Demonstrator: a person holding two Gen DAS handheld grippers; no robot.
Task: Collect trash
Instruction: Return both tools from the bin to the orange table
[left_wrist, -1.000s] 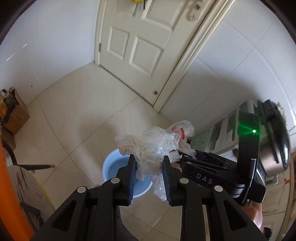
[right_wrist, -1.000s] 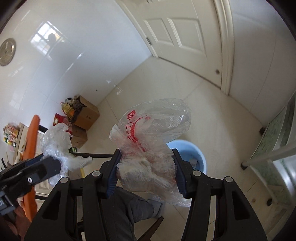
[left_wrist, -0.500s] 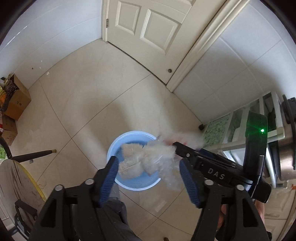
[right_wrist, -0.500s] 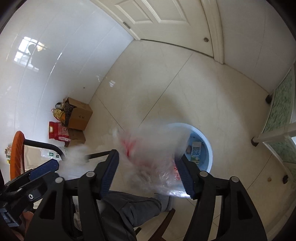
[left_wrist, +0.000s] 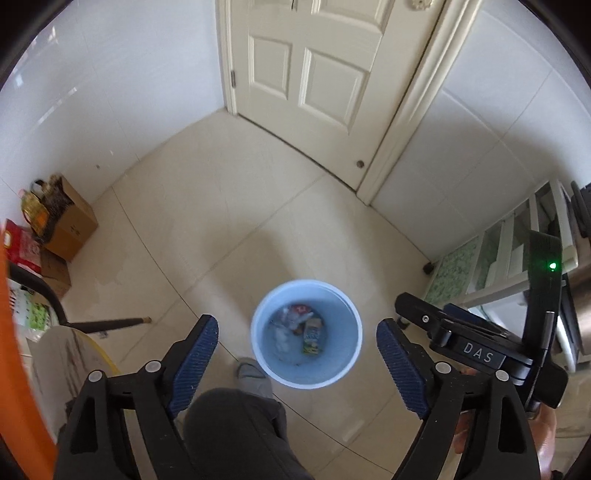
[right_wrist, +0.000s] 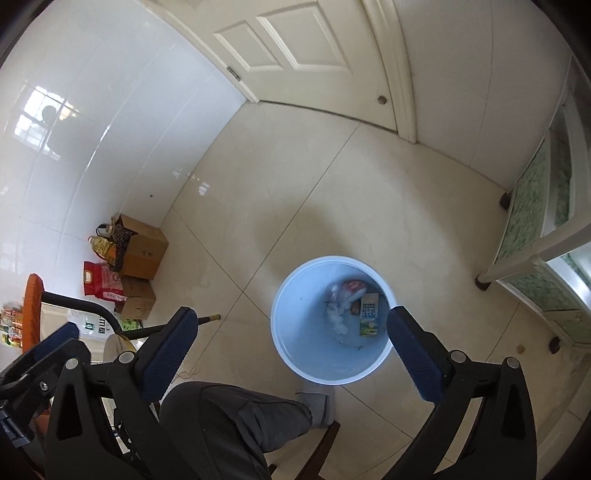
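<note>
Both bags are now lying in the bin (left_wrist: 306, 334) on the floor, dropped a moment ago; the left gripper (left_wrist: 297, 341) and right gripper (right_wrist: 290, 338) are hanging spread and empty above it.

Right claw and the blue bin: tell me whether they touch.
Apart. In the left wrist view the right claw hangs open to the right of the blue bin, with bare floor showing between them.
</note>
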